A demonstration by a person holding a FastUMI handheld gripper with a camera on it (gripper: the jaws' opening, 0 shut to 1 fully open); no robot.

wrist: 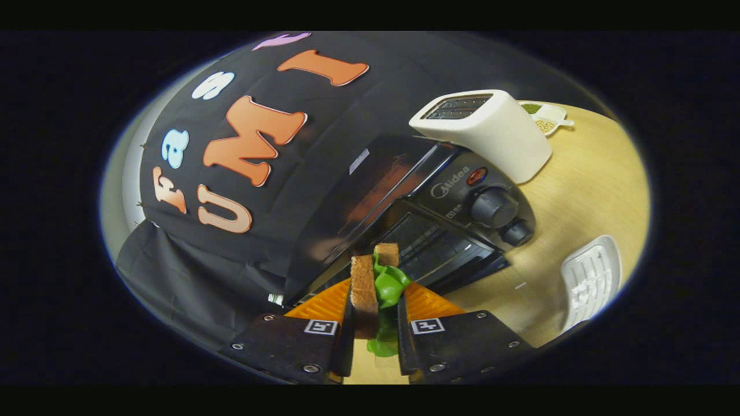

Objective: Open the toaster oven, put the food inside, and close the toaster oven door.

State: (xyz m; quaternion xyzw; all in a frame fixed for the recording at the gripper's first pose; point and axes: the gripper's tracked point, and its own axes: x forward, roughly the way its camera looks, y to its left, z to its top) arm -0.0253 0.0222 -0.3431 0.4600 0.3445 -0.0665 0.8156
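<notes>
The claw (pixel 376 312) is clamped on a sandwich (pixel 373 283), both fingers pressing the bread slices with green lettuce bulging out between them, above the wooden surface (pixel 584 190). Just ahead sits the toaster oven (pixel 428 219), its door (pixel 457 254) apparently dropped open toward the claw. A white toaster (pixel 491 133) stands beyond it, and a white tray (pixel 589 280) lies near the surface's edge.

The risk I see: the lettuce looks loose and could slide out as the sandwich tilts. The upright slices might also catch the oven's top edge or the door, and too firm a squeeze could crush the bread.
</notes>
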